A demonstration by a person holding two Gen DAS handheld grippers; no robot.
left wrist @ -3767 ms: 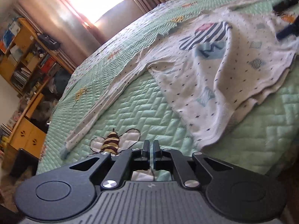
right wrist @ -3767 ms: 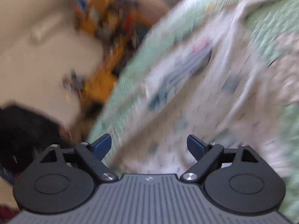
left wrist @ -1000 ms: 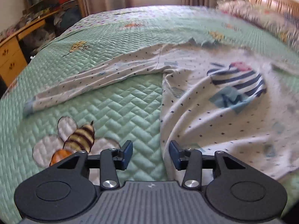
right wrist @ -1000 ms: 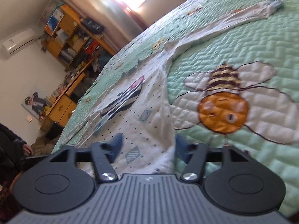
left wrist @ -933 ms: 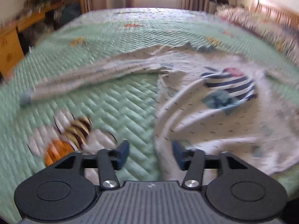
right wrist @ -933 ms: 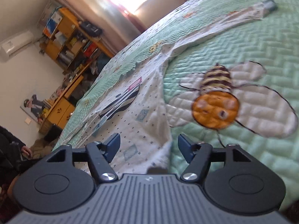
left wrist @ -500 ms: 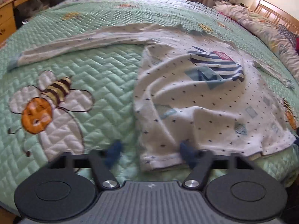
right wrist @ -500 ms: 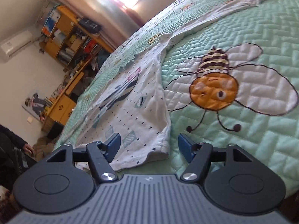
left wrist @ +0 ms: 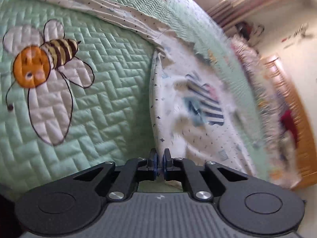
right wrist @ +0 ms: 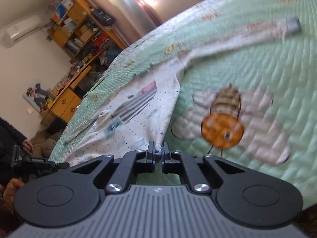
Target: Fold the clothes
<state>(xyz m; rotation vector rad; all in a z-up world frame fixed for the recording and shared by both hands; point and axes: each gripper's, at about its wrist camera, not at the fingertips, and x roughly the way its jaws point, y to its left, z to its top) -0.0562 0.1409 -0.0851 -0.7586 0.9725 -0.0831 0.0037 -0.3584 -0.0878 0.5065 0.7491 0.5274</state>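
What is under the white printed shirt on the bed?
The white printed shirt lies on a green quilted bedspread, which shows all round it. A bee patch lies beside it, uncovered. Whatever pattern or object sits beneath the shirt's body is hidden by the fabric.

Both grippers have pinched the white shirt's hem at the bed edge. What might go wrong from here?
1. The right gripper shows only a small nub of the white shirt between its pads, so the hem may slip out during the lift.
2. The long sleeve lies stretched across the green quilt; it could drag and skew the fold.
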